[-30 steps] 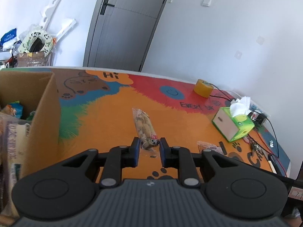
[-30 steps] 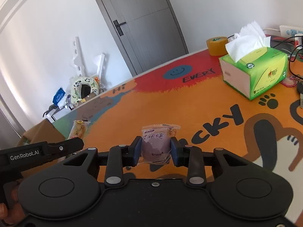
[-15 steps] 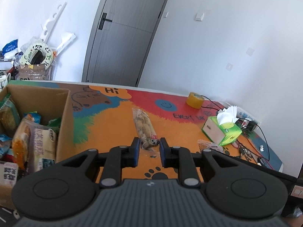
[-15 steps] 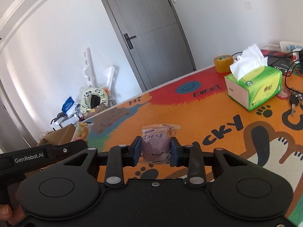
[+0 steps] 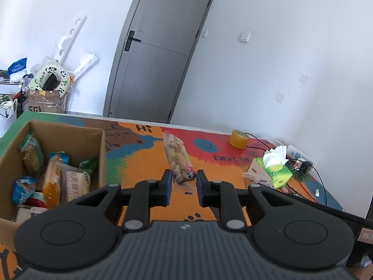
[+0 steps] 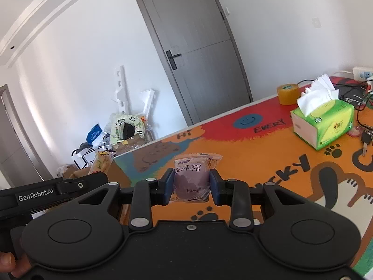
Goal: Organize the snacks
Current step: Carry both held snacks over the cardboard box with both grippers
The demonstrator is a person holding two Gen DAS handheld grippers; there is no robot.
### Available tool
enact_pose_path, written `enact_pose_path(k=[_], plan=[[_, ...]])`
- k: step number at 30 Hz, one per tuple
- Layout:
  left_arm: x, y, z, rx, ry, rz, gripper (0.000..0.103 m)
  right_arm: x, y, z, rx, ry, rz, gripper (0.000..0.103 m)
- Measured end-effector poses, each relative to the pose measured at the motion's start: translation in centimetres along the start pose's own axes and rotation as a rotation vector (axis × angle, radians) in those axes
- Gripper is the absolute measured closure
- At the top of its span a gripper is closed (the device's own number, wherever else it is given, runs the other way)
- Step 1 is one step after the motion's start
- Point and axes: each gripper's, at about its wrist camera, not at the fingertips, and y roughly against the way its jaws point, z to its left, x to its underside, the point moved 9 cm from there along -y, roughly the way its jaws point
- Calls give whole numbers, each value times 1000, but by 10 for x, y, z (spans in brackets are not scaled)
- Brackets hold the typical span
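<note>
My left gripper (image 5: pixel 184 183) is shut on the near end of a long clear biscuit packet (image 5: pixel 176 156), which sticks out forward above the colourful table mat (image 5: pixel 144 163). To its left stands an open cardboard box (image 5: pixel 70 131) holding several snack packs. My right gripper (image 6: pixel 192 183) is shut on a small purple mochi packet (image 6: pixel 191 175) and holds it above the mat (image 6: pixel 244 163). In the right wrist view the biscuit packet (image 6: pixel 101 163) shows at the left, above the left gripper's black housing (image 6: pixel 58 189).
A green tissue box (image 6: pixel 324 126) and a yellow tape roll (image 6: pixel 288 93) sit at the table's far right, with cables, keys (image 6: pixel 366 140) and a power strip (image 5: pixel 300 157) behind. Another clear snack packet (image 5: pixel 255 179) lies by the tissue box (image 5: pixel 272 172). Clutter stands beside the grey door.
Both grippers have risen with their packets still held. The table sits lower in both views, and the left wrist view now shows far more of the cardboard box's inside.
</note>
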Motion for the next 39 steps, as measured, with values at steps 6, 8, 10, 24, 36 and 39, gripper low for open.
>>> enact_pose_path(k=[6, 8, 10, 24, 36, 39], plan=[[-7, 14, 9, -7, 6, -26, 82, -1, 1, 15, -22, 15, -4, 70], [-10, 18, 12, -11, 7, -35, 82, -2, 0, 21, -30, 20, -4, 70], [-13, 24, 17, -16, 9, -44, 82, -2, -1, 26, -38, 25, -4, 70], [-35, 52, 61, -86, 35, -103, 82, -3, -14, 74, -123, 70, 10, 70], [-43, 56, 113, -149, 99, -115, 82, 0, -37, 117, -176, 115, 46, 70], [-42, 56, 126, -162, 114, -109, 82, 1, -43, 127, -186, 127, 55, 70]])
